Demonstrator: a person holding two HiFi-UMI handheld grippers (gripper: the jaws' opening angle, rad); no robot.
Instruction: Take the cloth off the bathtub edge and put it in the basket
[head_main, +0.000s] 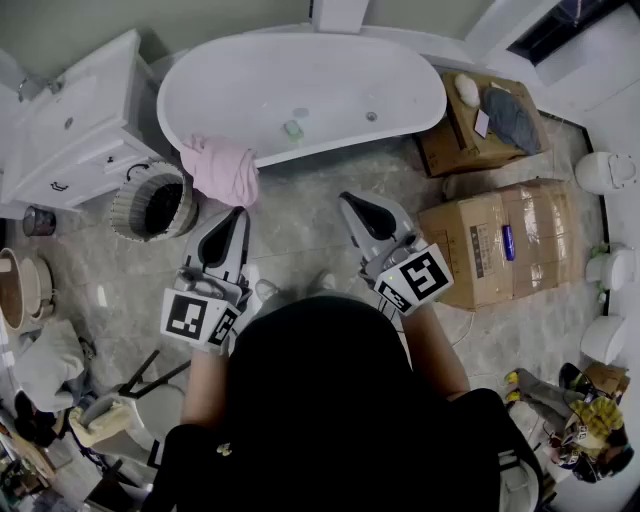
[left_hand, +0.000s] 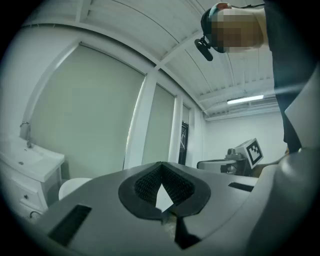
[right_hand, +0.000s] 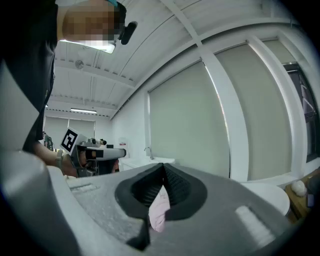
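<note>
A pink cloth (head_main: 222, 170) hangs over the near rim of the white bathtub (head_main: 300, 90), towards its left end. A round woven basket (head_main: 152, 206) stands on the floor just left of the cloth, below the tub. My left gripper (head_main: 238, 216) is held level over the floor, a short way below the cloth and not touching it. Its jaws meet at the tips (left_hand: 161, 165) with nothing in them. My right gripper (head_main: 352, 200) is further right, also apart from the cloth and shut (right_hand: 162, 167). The pink cloth (right_hand: 159, 210) shows through the gap behind its jaws, some distance away.
A white vanity cabinet (head_main: 70, 120) stands left of the basket. Two cardboard boxes (head_main: 500, 245) (head_main: 478, 128) sit right of the tub. White toilets (head_main: 607, 170) line the right edge. Clutter and a stool (head_main: 120, 415) fill the lower left.
</note>
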